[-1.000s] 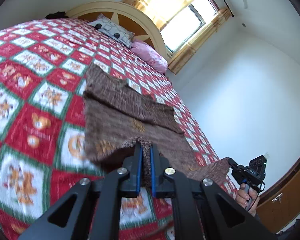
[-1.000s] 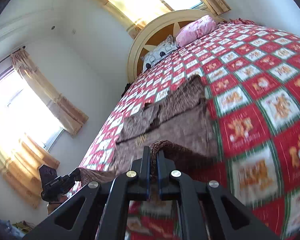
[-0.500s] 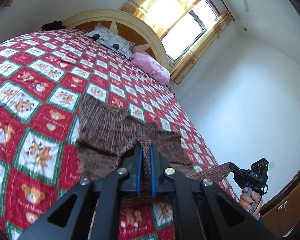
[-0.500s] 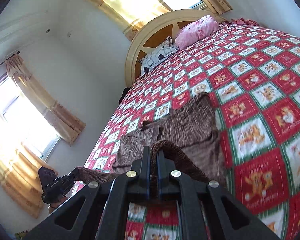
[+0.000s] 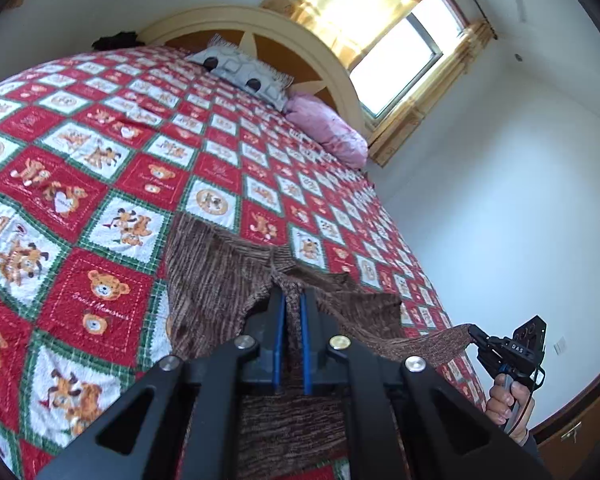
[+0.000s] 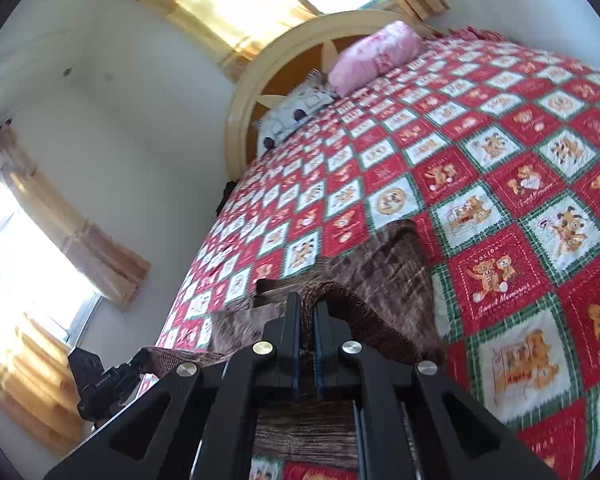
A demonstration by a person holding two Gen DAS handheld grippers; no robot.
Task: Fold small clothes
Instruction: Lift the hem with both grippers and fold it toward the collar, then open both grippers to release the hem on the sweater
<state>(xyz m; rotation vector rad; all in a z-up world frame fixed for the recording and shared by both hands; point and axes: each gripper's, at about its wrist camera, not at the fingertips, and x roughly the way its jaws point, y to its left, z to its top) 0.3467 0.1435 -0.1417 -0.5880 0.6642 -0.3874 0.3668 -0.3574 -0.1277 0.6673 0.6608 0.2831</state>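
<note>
The brown knit garment (image 5: pixel 216 276) is clamped at its near hem by the left gripper (image 5: pixel 292 300) and right gripper (image 6: pixel 307 308); since a second ago that hem is drawn back toward six o'clock over the teddy-bear quilt (image 5: pixel 100 184), leaving the fold unfinished

"Sweet Memories" stands on the quilt's (image 5: pixel 112 184) red bear squares; "HOLIDAY" tops one; "DAS" marks the right gripper (image 5: pixel 473 334).

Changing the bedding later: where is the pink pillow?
The pink pillow lies at the head of the bed, against the headboard, beside the grey pillow, under the window.
</note>
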